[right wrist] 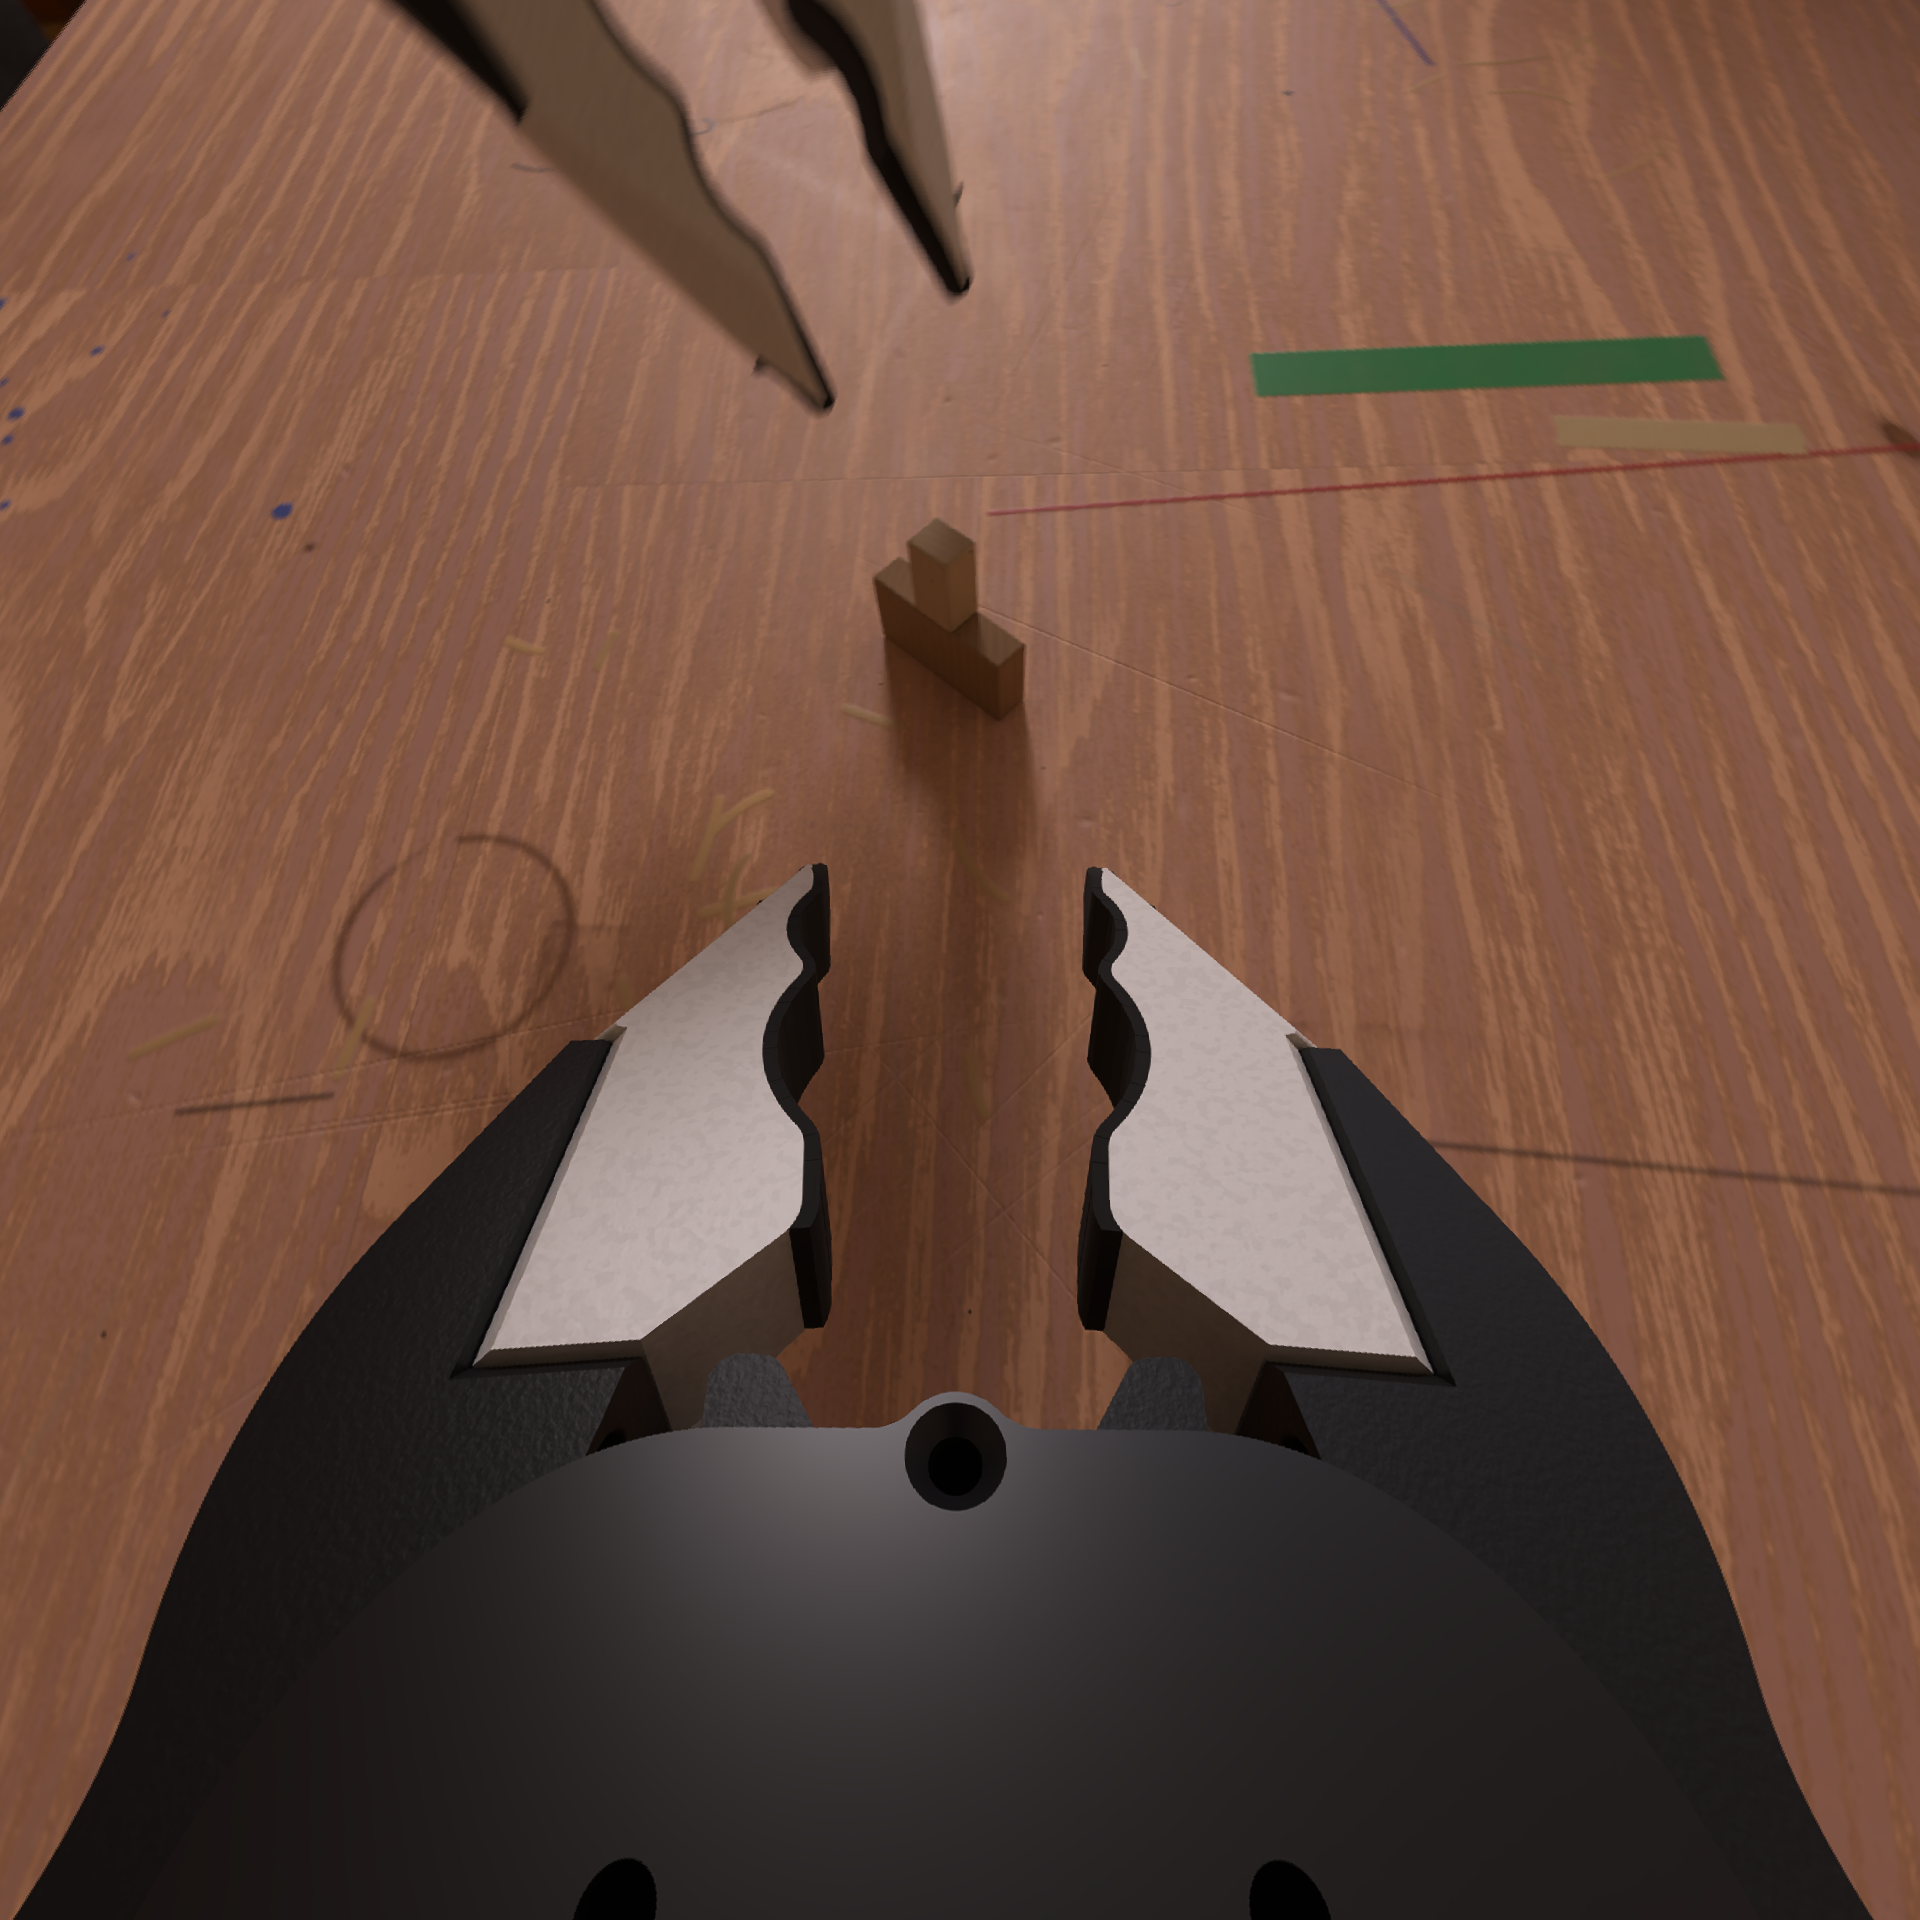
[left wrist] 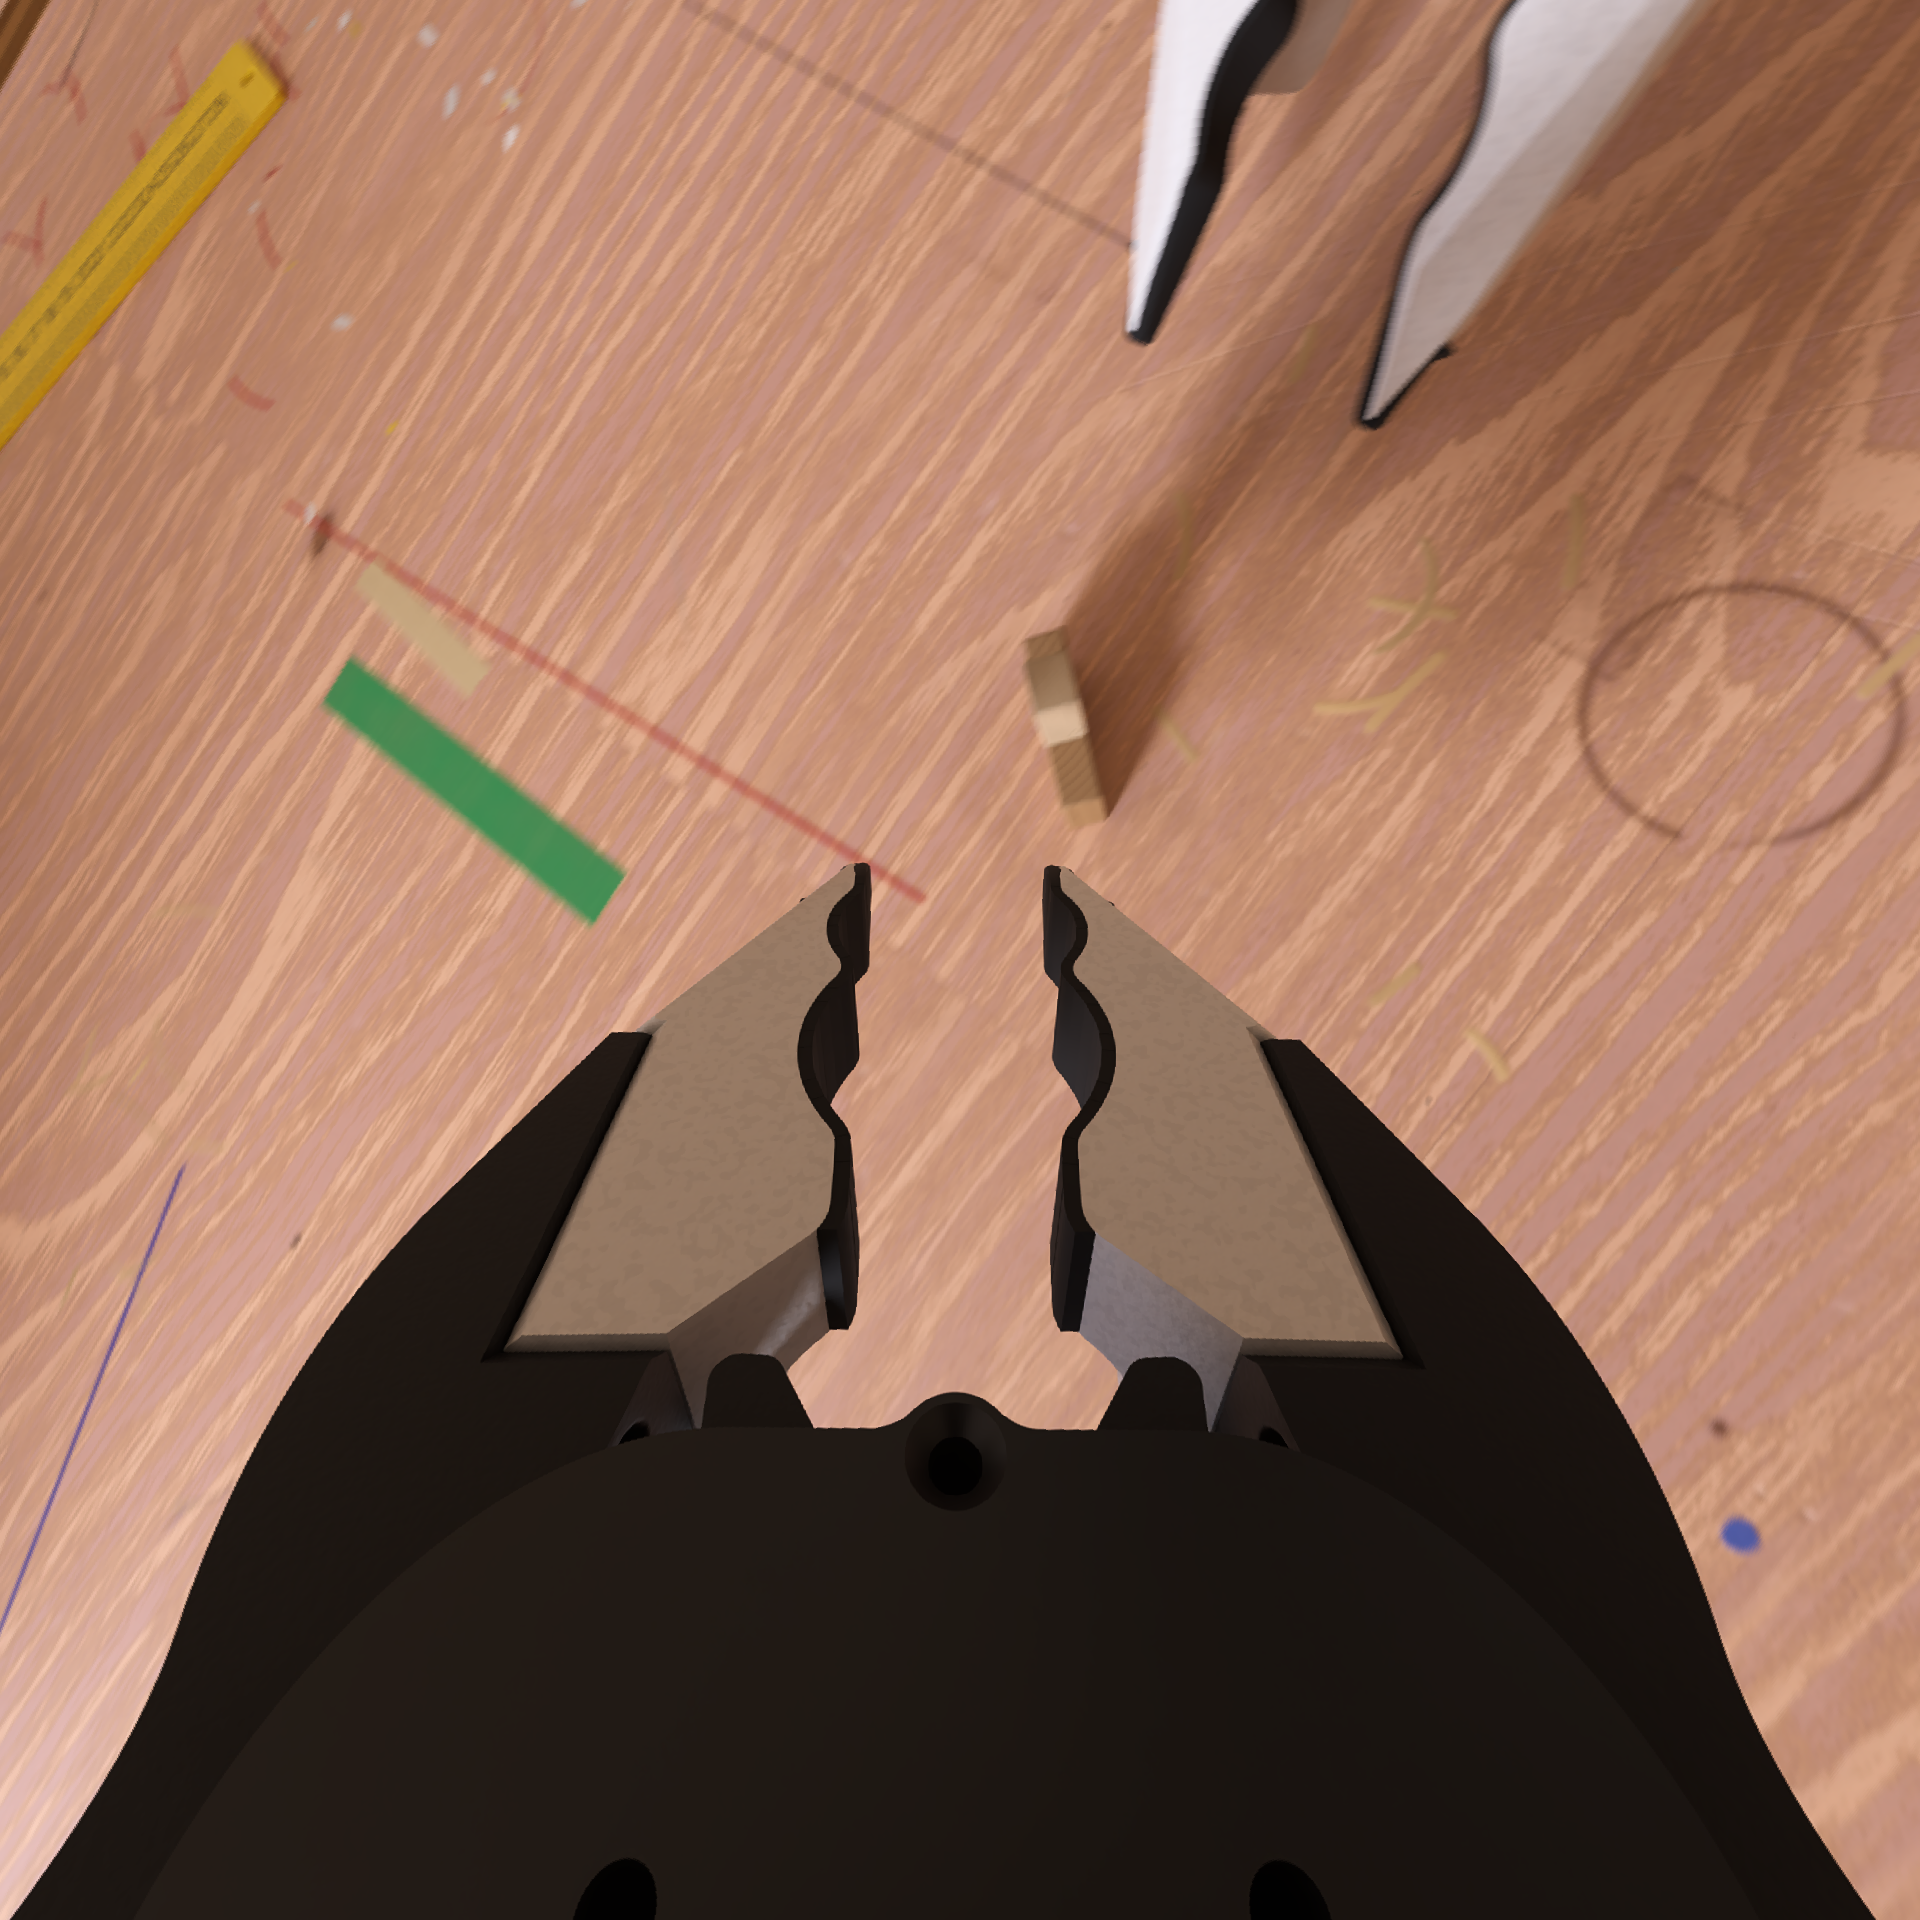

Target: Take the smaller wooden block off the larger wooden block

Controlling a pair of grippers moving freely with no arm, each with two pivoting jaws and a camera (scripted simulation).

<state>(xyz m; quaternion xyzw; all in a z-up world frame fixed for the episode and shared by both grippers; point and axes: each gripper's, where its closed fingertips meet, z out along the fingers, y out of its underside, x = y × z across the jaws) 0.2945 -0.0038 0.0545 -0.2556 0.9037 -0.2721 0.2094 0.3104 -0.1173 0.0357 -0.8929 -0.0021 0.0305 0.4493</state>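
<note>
Both pairs of jaws stand parted and empty, which fits an approach in which no grasp has yet been made. Seen from the right wrist view, the right gripper, black-bodied with pale notched fingers, hovers above the brown wood-grain tabletop with the stack at about twelve o'clock ahead of its tips, well apart. Its gap lines up roughly with the stack, probably so it can close on it from this side.

On that stack, the smaller light-wood block stands upright on the middle of the larger flat light-wood block, which lies on the table. So the task is, by my reading, not yet begun.

From the left wrist view, the left gripper has the stack at roughly one o'clock, near but clear. A flat green strip lies at ten o'clock and a yellow ruler-like bar farther off, both out of the way.
</note>
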